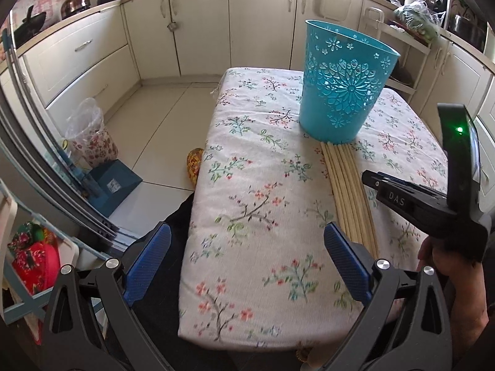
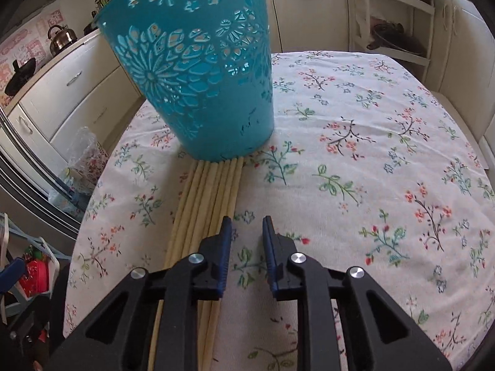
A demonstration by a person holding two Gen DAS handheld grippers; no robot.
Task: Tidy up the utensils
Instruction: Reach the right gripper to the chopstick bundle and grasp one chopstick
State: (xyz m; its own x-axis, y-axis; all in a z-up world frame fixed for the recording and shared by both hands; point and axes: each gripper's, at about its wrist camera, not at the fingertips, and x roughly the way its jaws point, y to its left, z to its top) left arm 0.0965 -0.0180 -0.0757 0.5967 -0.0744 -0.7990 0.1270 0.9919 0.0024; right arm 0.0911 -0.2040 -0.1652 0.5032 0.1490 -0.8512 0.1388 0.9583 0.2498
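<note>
chopsticks: a bundle of pale wooden chopsticks (image 2: 213, 191) lies flat on the flowered worktop (image 2: 371, 117), side by side, far tips touching the foot of the teal basket (image 2: 198, 71)
long axis: runs from the basket's base straight back toward the person, almost in line with the way both tools point
basket: upright, cut-out flower pattern, open mouth up; a likely home for the sticks, judging by the task
right gripper (image 2: 246, 225): jaws narrowed to a slim gap with only cloth showing between them; nothing held
sticks from right jaws: just to their left, the left finger over the bundle's right edge; whether it touches I cannot tell
left gripper (image 1: 247, 256): jaws wide, nothing between them, over bare cloth
sticks from left jaws: off to their right, the bundle (image 1: 349, 191) passing behind the right finger
nearer hand: the right, by a clear margin
next move, as I judge it: shift the right jaws a little leftward to straddle a stick
writing: "DAS" on a small label on the right tool's body (image 1: 397, 200), seen from the left wrist view; no other lettering readable
</note>
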